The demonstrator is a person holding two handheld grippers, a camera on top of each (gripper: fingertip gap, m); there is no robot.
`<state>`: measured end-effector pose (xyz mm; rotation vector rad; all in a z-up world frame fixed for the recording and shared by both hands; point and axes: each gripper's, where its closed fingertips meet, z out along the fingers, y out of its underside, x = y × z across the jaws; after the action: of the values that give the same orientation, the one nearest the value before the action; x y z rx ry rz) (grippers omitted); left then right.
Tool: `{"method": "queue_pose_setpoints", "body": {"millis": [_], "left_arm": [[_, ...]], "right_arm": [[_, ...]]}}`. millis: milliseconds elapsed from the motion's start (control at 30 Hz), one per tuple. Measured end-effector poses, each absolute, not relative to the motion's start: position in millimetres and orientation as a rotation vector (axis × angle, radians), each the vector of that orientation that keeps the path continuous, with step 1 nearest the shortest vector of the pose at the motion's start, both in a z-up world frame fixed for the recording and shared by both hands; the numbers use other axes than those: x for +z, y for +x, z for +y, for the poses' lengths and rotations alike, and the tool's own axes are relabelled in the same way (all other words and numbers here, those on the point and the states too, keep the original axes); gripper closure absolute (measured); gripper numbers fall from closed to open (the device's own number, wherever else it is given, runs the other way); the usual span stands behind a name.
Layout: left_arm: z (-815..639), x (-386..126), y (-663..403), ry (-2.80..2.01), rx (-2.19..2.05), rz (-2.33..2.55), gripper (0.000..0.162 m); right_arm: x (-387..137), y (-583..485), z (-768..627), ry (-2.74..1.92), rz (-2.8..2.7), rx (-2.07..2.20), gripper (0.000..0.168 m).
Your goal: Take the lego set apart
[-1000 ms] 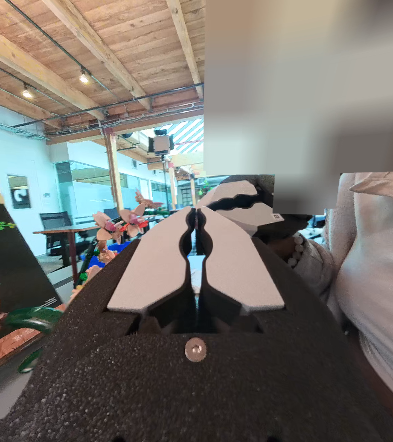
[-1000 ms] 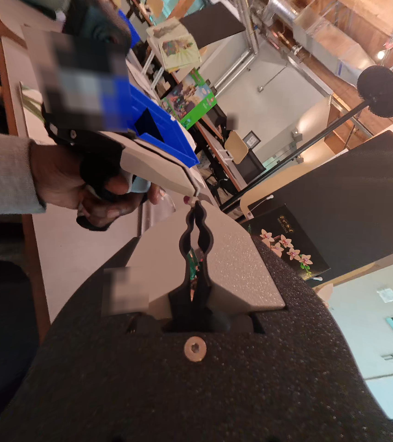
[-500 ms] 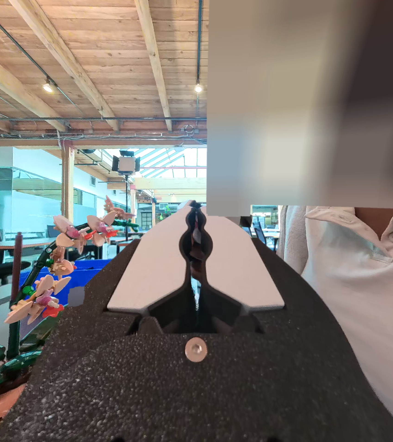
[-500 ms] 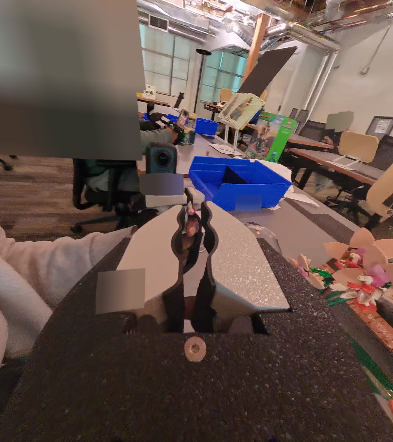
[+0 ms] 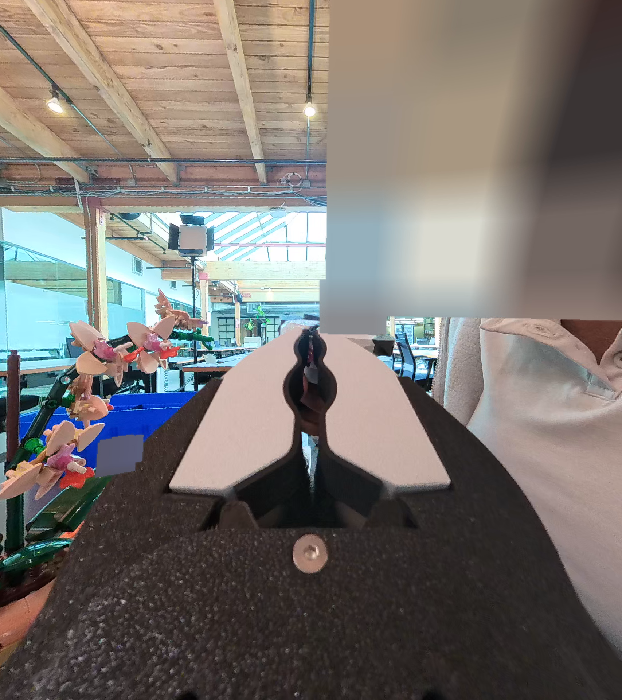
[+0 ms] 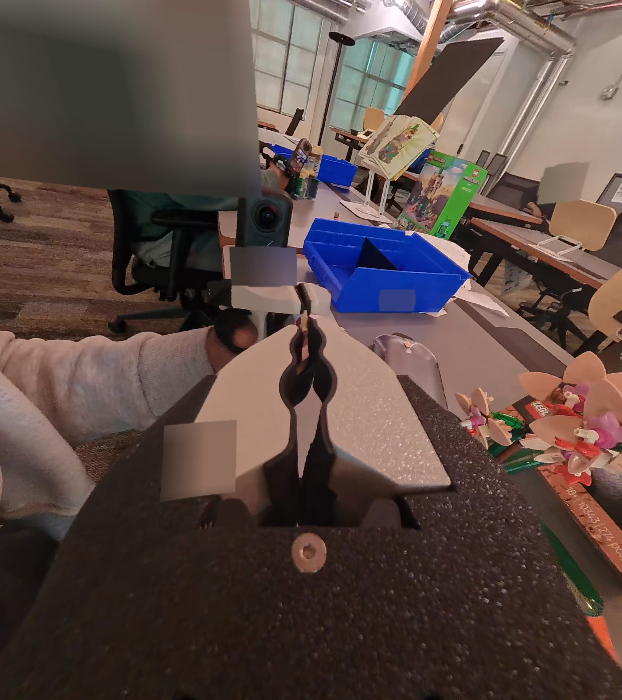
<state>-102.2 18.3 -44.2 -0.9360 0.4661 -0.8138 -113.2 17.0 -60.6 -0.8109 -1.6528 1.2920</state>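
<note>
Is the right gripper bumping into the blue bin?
Apart. The right wrist view shows bare grey table between the right gripper and the blue bin.

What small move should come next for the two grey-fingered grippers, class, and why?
Probably pull the right gripper gently away from the left gripper: both seem shut tip to tip on one tiny pink-and-white lego piece, so it may split.

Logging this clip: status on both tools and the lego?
Left tool and right tool both shut, tip to tip on one small piece. Orchid standing beside, untouched. Blue bin behind; nothing in the way.
</note>
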Motion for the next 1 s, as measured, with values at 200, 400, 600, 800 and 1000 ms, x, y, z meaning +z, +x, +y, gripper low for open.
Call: {"method": "queue_pose_setpoints", "body": {"millis": [200, 400, 600, 800, 1000], "left_arm": [[18.6, -51.5, -105.1, -1.018, -0.74, 0.501, 0.146], [22.3, -66.1, -95.9, -1.163, -0.604, 0.603, 0.141], [23.7, -74.5, -82.8, -1.18, -0.561, 0.678, 0.151], [36.7, -92.3, -67.0, -1.266, -0.57, 0.722, 0.16], [46.9, -106.5, -52.5, -1.3, -0.567, 0.667, 0.153]], "right_arm": [[-59.4, -108.7, 17.0, -0.883, -1.62, 1.501, 0.166], [-65.6, -101.6, 17.2, -0.953, -1.632, 1.62, 0.167], [-84.6, -94.7, 19.3, -0.988, -1.712, 1.575, 0.167], [-104.5, -78.3, 31.4, -0.992, -1.737, 1.613, 0.168], [-119.6, -60.8, 38.5, -1.03, -1.729, 1.713, 0.168]]}}
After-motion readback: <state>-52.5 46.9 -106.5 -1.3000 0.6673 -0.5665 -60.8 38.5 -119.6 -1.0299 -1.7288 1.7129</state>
